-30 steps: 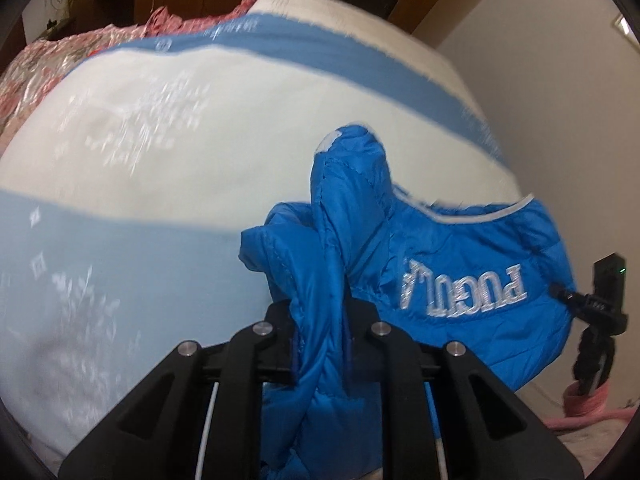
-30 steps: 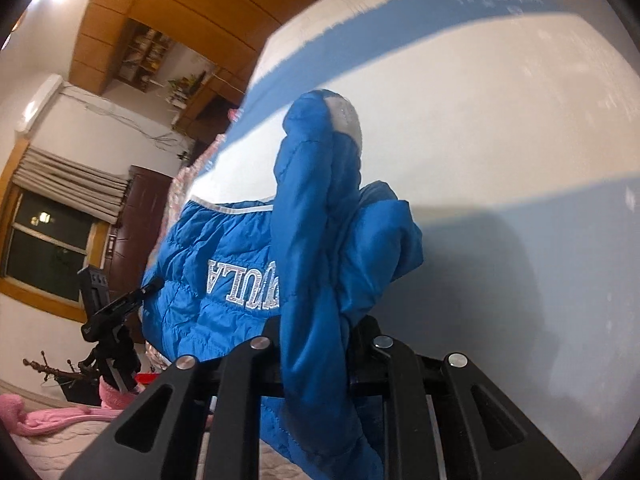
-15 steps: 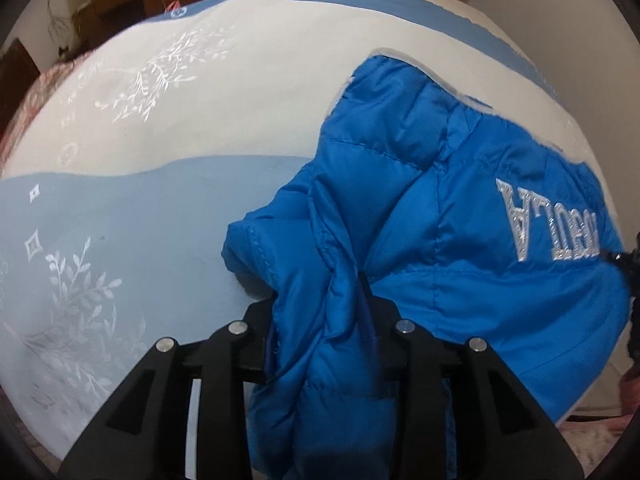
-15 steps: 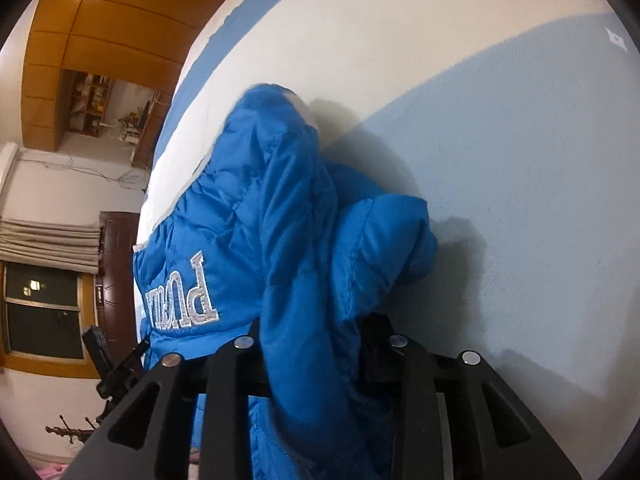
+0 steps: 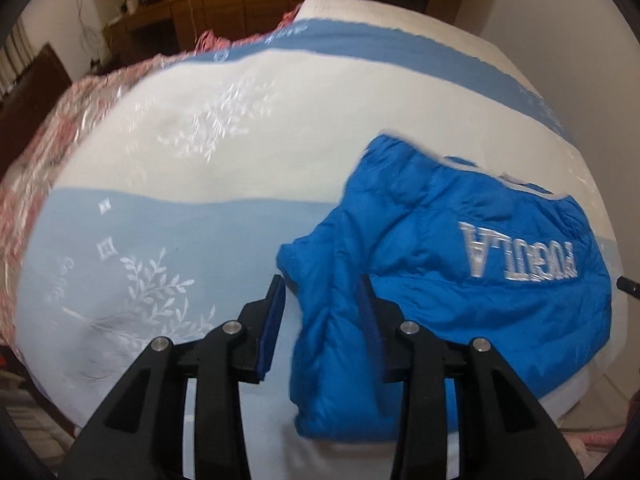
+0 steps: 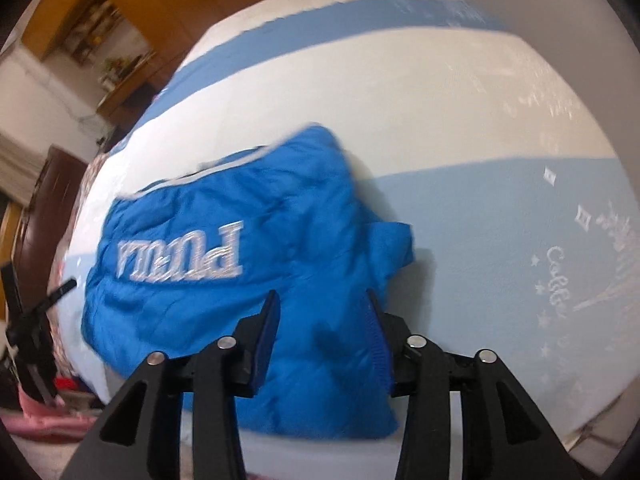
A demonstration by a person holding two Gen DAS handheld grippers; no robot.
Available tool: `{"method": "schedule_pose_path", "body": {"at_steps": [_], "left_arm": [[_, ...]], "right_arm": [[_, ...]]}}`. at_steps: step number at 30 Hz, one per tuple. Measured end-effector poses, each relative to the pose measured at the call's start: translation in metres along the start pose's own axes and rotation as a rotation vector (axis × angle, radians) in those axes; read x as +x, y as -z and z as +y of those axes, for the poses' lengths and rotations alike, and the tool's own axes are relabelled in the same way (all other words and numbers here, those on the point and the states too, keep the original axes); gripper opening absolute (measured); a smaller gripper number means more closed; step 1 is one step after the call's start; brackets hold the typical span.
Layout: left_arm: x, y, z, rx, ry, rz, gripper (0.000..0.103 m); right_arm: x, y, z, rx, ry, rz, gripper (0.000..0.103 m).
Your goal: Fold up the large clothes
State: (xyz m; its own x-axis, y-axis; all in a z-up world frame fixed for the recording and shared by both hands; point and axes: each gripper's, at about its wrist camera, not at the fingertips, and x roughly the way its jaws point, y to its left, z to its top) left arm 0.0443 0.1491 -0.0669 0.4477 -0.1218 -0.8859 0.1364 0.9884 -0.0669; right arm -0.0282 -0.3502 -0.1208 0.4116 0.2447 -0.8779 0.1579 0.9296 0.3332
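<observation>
**Both tongs let go; jacket lies folded on the bed**

A second ago each pair of tongs pinched a bunched fold of the blue jacket and held it up off the bed. Now the fabric has dropped flat. The left gripper (image 5: pixel 320 292) has its jaws opening: a clear gap shows between the left pad and the cloth, while the jacket's edge lies near the right pad, not squeezed. The right gripper (image 6: pixel 322 306) is opening as well; the jacket (image 6: pixel 248 248) runs between its pads, but the padding looks loose there, so I judge it released.

That suggests a fold has just been laid down. The jacket (image 5: pixel 460 272) now rests as a compact, doubled bundle with its silver lettering facing up, so this fold looks done; whether another fold is wanted I cannot tell.

In the left wrist view the jacket sits from 3 to 5 o'clock, on the bedspread (image 5: pixel 200 200) near the bed's near edge. In the right wrist view it fills the area from 9 o'clock to the centre.

Count: one blue jacket, two tongs, one bedspread with pale blue and cream bands. One pink patterned cover (image 5: pixel 44 128) is bunched at 10 o'clock in the left view. One black tripod (image 6: pixel 28 328) stands at 8 o'clock in the right view.
</observation>
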Motion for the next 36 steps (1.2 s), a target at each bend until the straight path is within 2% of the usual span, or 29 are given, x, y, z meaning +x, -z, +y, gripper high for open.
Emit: {"method": "schedule_pose_path", "body": {"at_steps": [5, 8, 10, 13, 16, 21, 24, 30, 36], "left_arm": [[-0.01, 0.006, -0.035, 0.051, 0.056, -0.015, 0.037], [0.007, 0.017, -0.051, 0.076, 0.078, 0.014, 0.037], [0.024, 0.025, -0.059, 0.073, 0.068, 0.05, 0.037], [0.052, 0.038, -0.056, 0.072, 0.042, 0.1, 0.038], [0.061, 0.048, -0.054, 0.074, 0.053, 0.075, 0.039], [0.054, 0.044, -0.052, 0.019, 0.031, 0.092, 0.037], [0.041, 0.04, -0.062, 0.012, -0.012, 0.081, 0.042], [0.01, 0.036, -0.09, 0.046, -0.047, 0.036, 0.048], [-0.003, 0.034, -0.108, 0.075, -0.038, 0.026, 0.049]], "right_arm": [[-0.01, 0.013, 0.034, -0.068, -0.006, 0.02, 0.039], [0.005, 0.027, 0.045, -0.092, 0.029, 0.047, 0.039], [0.017, 0.033, 0.039, -0.077, 0.041, 0.065, 0.039], [0.046, 0.035, 0.014, 0.007, 0.007, 0.116, 0.032], [0.066, 0.037, -0.002, 0.053, -0.056, 0.129, 0.03], [0.064, 0.032, -0.002, 0.031, -0.043, 0.15, 0.03], [0.047, 0.029, 0.01, -0.022, -0.007, 0.128, 0.032], [0.013, 0.024, 0.021, -0.054, -0.013, 0.085, 0.032], [0.005, 0.028, 0.016, -0.037, 0.023, 0.077, 0.032]]}}
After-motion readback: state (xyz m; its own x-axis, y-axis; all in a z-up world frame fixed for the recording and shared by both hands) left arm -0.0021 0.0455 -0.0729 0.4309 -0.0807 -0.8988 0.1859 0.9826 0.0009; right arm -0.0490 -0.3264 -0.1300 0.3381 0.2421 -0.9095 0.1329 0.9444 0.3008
